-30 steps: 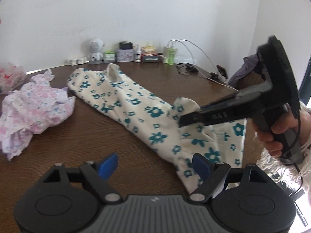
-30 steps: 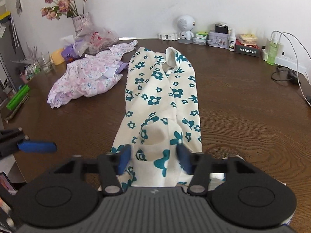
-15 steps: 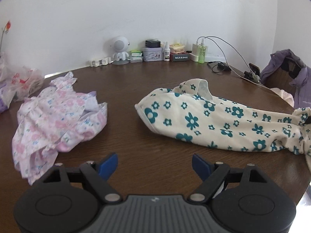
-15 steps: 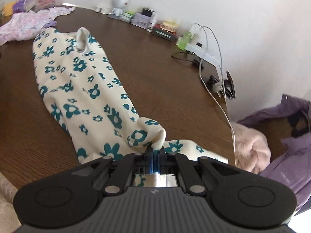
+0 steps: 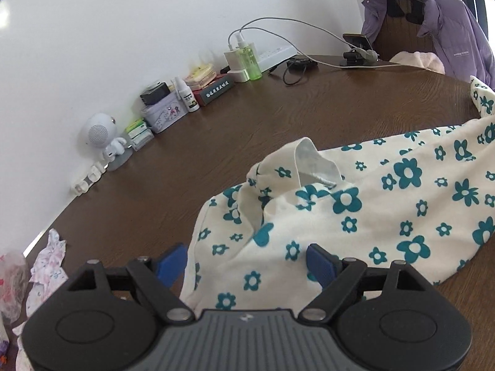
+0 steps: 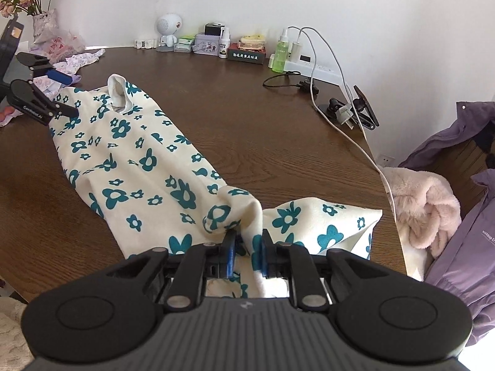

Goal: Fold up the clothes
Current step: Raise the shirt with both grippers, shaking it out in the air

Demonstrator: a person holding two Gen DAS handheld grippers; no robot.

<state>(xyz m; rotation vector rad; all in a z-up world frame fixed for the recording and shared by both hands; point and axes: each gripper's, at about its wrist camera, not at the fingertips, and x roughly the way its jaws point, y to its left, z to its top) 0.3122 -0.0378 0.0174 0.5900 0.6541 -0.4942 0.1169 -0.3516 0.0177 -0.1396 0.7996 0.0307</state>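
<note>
A cream garment with teal flowers [image 6: 148, 167] lies stretched across the brown table [image 6: 235, 117]. In the left wrist view its collar end [image 5: 309, 160] lies just ahead of my left gripper [image 5: 247, 259], which is open with the cloth's edge between its blue pads. In the right wrist view my right gripper [image 6: 247, 247] is nearly closed on a raised fold of the garment's near end. The left gripper [image 6: 58, 92] also shows there at the far end of the garment, by the collar.
A pink floral garment [image 5: 46, 262] lies at the table's left. A white speaker [image 6: 168, 31], boxes, bottles [image 6: 280, 52], a power strip and cables line the back wall. A purple jacket [image 6: 464, 185] and a pink fleece [image 6: 420, 198] sit on a chair at the right.
My left gripper has moved up to the collar end, with the cloth now between its open pads. My right gripper's pads have parted slightly around the fold and it has swung left.
</note>
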